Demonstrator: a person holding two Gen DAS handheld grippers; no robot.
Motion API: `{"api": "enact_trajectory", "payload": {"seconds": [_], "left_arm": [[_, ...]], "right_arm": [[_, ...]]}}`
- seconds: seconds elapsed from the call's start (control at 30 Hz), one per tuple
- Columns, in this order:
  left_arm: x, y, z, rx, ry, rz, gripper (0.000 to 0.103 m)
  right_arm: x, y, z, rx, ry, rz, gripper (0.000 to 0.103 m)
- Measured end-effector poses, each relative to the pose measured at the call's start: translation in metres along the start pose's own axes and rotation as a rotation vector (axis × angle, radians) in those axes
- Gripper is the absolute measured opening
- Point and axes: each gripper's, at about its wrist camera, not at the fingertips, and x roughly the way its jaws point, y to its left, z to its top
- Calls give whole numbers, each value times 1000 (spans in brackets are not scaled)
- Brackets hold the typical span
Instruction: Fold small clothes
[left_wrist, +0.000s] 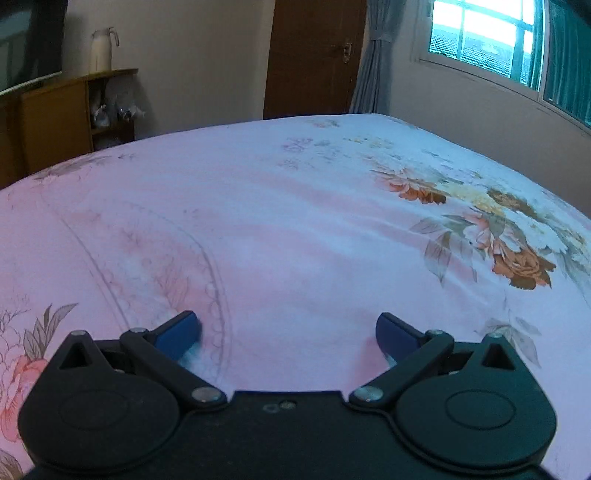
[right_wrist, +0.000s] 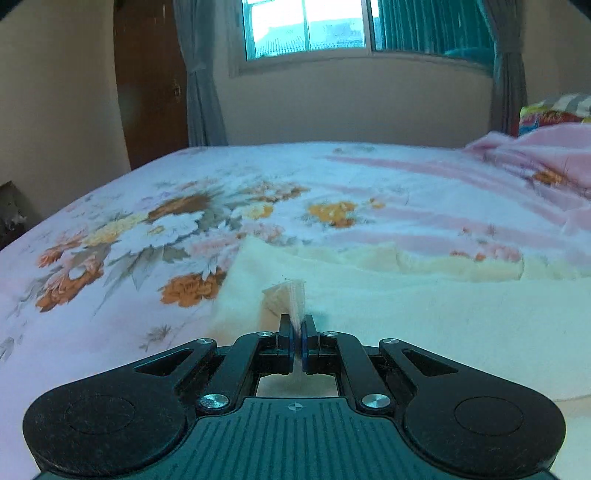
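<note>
Fingers of the right gripper pinched a raised fold of the cream garment, which lay spread on the flowered bedsheet, apparently near its edge. Over bare sheet, the left gripper was spread wide, holding nothing.

Your right gripper has its jaws pinched on a corner of the garment, which lies on the bed toward its near right edge. A crumpled blanket sits at the far right corner. Your left gripper hangs over bare sheet, jaws spread.
</note>
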Motion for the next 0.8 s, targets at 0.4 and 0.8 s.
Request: {"api": "enact_trajectory", "payload": {"seconds": [0.4, 0.8], "left_arm": [[0, -8, -6, 59, -8, 5, 102], [-57, -147, 0, 139, -46, -446, 35]], "right_arm": [[-22, 20, -6, -8, 26, 185, 43], [-162, -199, -23, 160, -115, -263, 5]]}}
